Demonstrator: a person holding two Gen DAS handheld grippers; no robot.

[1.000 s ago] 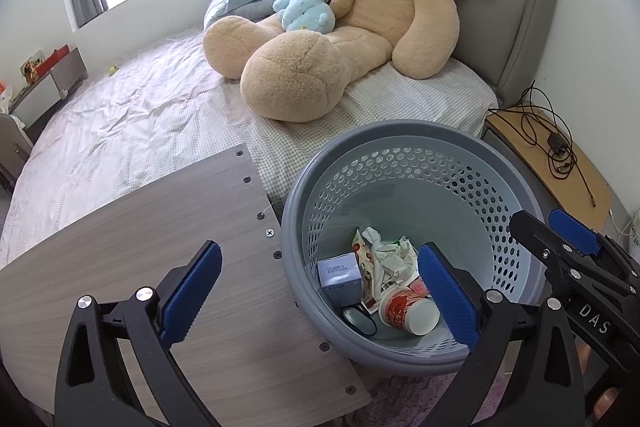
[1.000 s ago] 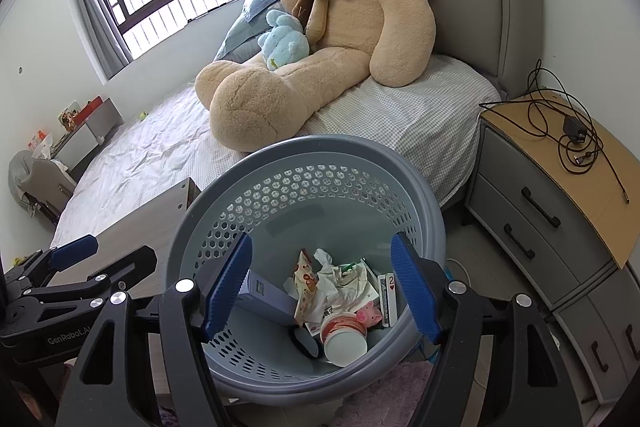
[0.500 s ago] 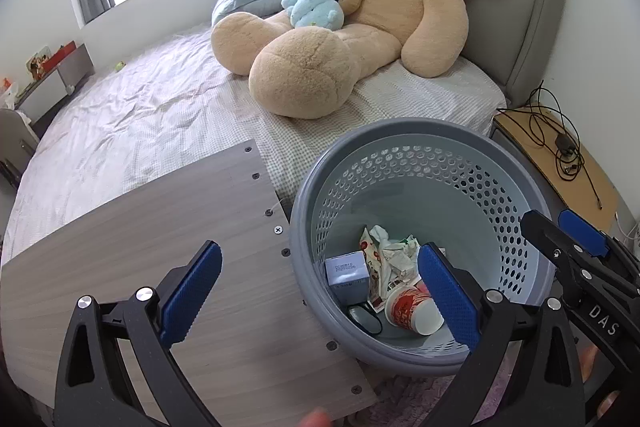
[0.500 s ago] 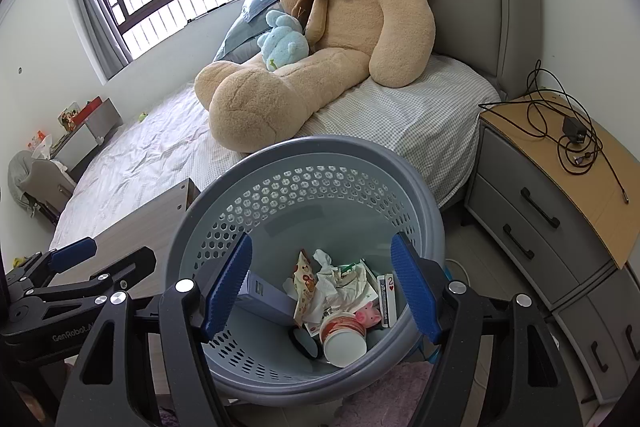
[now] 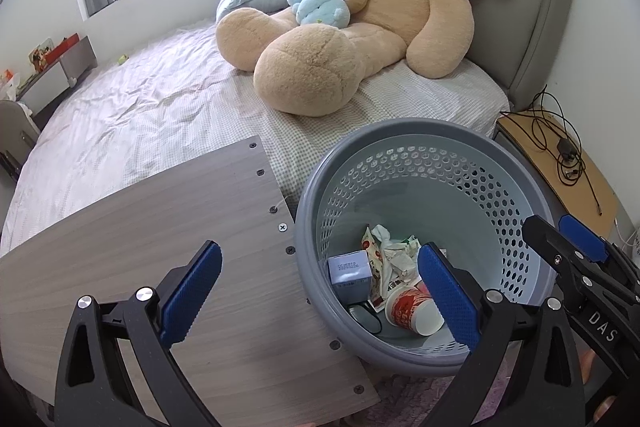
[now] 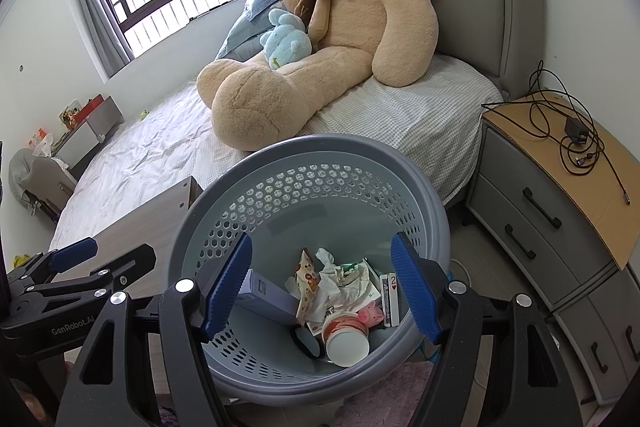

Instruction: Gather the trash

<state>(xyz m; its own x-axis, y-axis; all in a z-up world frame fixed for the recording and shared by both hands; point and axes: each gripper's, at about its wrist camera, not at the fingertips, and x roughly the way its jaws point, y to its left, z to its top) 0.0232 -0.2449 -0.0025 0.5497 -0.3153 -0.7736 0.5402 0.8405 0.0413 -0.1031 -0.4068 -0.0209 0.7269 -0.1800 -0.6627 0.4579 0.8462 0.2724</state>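
Directly ahead of the right tongs (image 6: 320, 283), spread wide and holding nothing: a grey perforated basket (image 6: 312, 155), seen from above between the two blue pads (image 6: 228, 283). Down in its bottom, framed by those pads: a red-and-white paper cup (image 6: 346, 339) lying on its side with the open mouth toward the camera, crumpled white wrappers (image 6: 332, 279) just beyond it, a snack packet (image 6: 306, 277) leaning up beside them, a pale blue box (image 6: 266, 295) toward the left pad, playing cards (image 6: 389, 297) standing near the right pad, a small pink piece (image 6: 370, 317) touching the cup, a dark round object (image 6: 306, 343) at the cup's left. Left tongs (image 5: 320, 291) likewise spread and empty, left pad (image 5: 190, 293) hanging over a grey wood-grain board (image 5: 160, 227), right pad (image 5: 448, 295) over the basket's interior. From this view, same basket (image 5: 420, 131) ahead and to the right, its rim touching or just beside the board's edge, cannot tell which. Further forward of both tongs: a bed with a checked sheet (image 5: 160, 99), a large tan teddy bear (image 6: 340, 39) sitting against the grey headboard (image 6: 472, 7), a small blue plush (image 6: 286, 45) on its lap. Off to the right of the right tongs: a nightstand (image 6: 560, 163) with tangled black cables (image 6: 568, 131) on top.
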